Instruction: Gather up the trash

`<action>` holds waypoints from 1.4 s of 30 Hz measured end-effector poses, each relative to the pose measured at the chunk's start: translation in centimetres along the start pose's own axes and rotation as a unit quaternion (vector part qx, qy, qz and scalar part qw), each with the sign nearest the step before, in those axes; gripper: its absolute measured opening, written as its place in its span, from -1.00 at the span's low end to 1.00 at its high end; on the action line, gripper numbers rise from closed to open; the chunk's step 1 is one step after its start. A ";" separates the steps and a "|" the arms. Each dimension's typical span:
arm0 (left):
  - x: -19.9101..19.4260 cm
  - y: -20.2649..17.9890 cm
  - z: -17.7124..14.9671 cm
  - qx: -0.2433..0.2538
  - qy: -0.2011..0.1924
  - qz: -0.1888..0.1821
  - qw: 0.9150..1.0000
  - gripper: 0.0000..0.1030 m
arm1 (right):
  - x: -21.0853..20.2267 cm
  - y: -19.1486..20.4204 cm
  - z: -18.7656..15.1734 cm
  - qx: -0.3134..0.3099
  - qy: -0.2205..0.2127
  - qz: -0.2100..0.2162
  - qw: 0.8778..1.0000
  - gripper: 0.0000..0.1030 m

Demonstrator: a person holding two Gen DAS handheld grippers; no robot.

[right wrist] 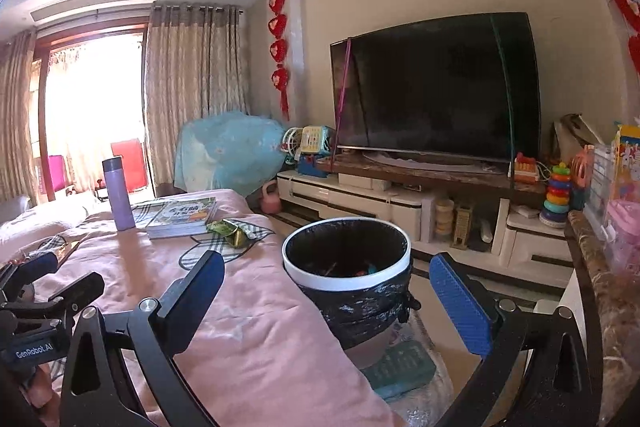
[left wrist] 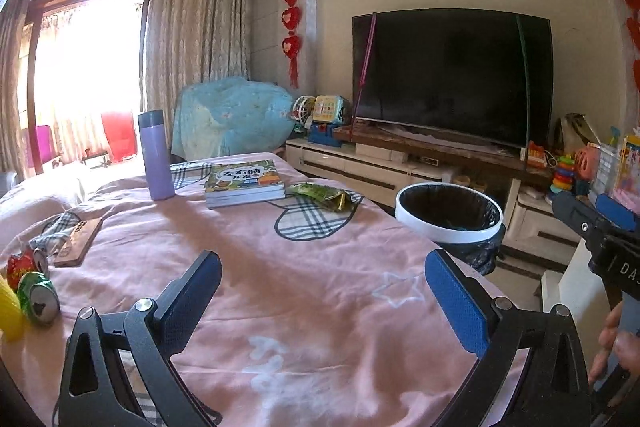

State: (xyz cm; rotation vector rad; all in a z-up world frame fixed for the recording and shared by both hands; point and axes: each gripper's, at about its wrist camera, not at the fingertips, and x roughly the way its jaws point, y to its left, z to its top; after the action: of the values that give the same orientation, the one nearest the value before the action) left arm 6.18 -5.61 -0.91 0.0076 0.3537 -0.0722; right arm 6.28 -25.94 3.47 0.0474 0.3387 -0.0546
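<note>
Crushed cans (left wrist: pixel 34 287) still lie at the table's far left; the left gripper (left wrist: pixel 320 291) hangs released, empty; a green wrapper (left wrist: pixel 322 195) waits mid-table; the bin (right wrist: pixel 346 259) already holds scraps; the right gripper (right wrist: pixel 326 291) is spread, empty.

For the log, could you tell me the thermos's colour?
Lilac thermos with a dark lid, clearest in the left wrist view.
</note>
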 end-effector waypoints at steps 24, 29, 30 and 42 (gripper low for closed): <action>0.8 0.3 -0.9 0.008 -0.005 0.011 1.000 0.99 | -0.3 -1.1 -0.8 0.014 -0.008 0.007 1.000 1.00; 0.6 0.3 -0.8 0.005 -0.011 0.014 1.000 0.99 | -0.6 -0.5 -0.7 0.000 -0.015 0.009 1.000 1.00; 0.6 0.3 -0.8 0.005 -0.012 0.016 1.000 0.99 | -0.7 -0.4 -0.7 -0.001 -0.015 0.010 1.000 1.00; 0.3 0.2 -1.0 0.007 -0.015 0.017 1.000 0.99 | -0.4 -0.1 -0.8 -0.001 -0.009 0.006 1.000 1.00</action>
State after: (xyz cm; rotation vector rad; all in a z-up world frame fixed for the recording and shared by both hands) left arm 6.17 -5.37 -1.93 0.0270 0.3238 -0.0417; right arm 5.59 -26.02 2.87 0.0469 0.3209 -0.0425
